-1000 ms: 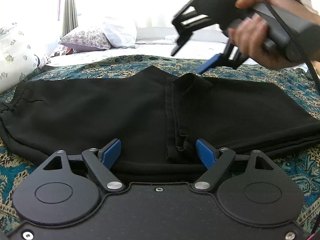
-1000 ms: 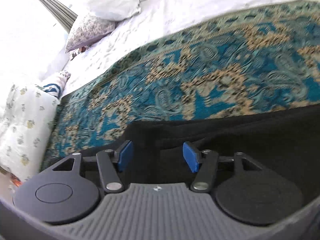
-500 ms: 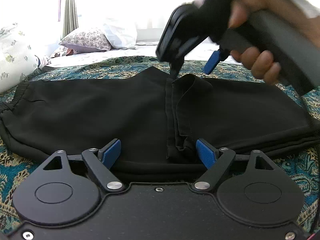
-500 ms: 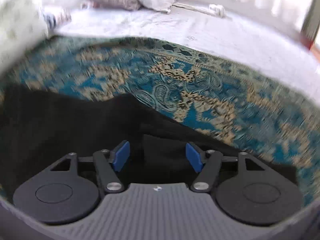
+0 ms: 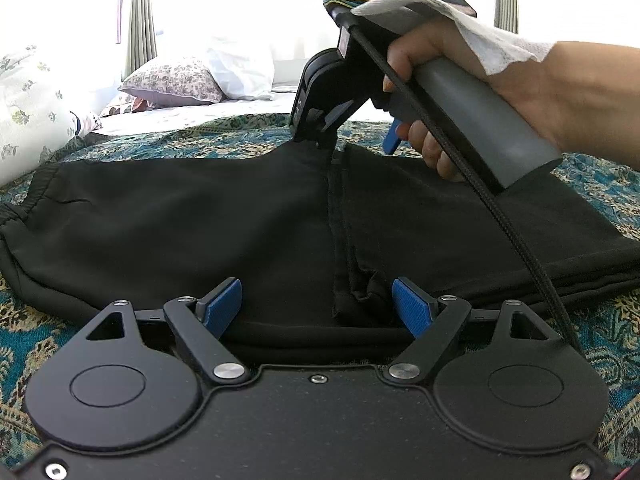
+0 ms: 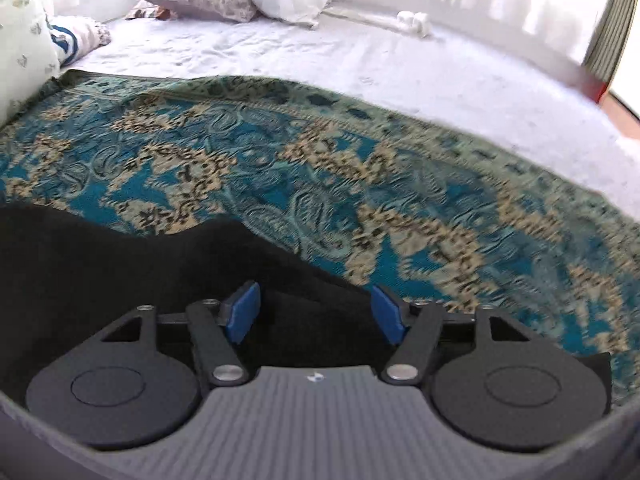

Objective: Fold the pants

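Black pants lie flat on a teal patterned bedspread, waistband at the left, the legs folded over with their hem edge down the middle. My left gripper is open, low at the pants' near edge, straddling the hem edge. My right gripper, held by a hand, is down at the pants' far edge by the crotch point. In the right wrist view it is open over the black fabric at that edge.
Floral and white pillows lie on a white sheet beyond the bedspread. A flowered cushion sits at the left. A black cable runs from the right gripper across the pants. Curtains hang behind.
The right gripper has swung round and come down from above the bed to the pants' far edge. The raised flap at that edge now lies flatter. The left gripper has not moved.
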The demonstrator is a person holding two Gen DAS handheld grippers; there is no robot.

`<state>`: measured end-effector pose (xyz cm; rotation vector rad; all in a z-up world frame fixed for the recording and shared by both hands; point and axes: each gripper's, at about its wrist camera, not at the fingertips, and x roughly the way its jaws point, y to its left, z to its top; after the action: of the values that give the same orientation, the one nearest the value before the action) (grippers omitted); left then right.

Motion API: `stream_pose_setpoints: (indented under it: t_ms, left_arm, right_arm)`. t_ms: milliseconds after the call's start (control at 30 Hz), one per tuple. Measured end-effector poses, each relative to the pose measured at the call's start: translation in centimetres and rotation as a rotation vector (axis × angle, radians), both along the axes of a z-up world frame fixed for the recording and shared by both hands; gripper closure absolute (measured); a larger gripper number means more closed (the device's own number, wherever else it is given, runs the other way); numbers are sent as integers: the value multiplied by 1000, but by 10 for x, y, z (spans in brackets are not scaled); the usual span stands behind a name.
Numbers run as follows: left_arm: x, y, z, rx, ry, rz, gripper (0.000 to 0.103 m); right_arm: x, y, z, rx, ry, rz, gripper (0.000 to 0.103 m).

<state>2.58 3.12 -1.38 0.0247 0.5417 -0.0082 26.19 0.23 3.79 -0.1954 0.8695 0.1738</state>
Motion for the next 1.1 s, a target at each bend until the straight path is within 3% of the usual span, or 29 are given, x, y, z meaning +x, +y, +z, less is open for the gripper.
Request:
stream_pose_setpoints:
  t_ms: [267,467,633,1100]
  left_arm:
    - [1,0,0,-1,1,1,21]
    - [1,0,0,-1,1,1,21]
    - [0,0,0,-1,1,1,21]
    - [0,1,0,-8,-3,7,20]
  right_arm:
    - [-14,-9,21,52,-11,50,13]
    - [-35,-43,41,217,4,67,3]
    - [-67,-76,48,296,-65,53,0]
    - [-176,-139,7,218,-269,-64,0]
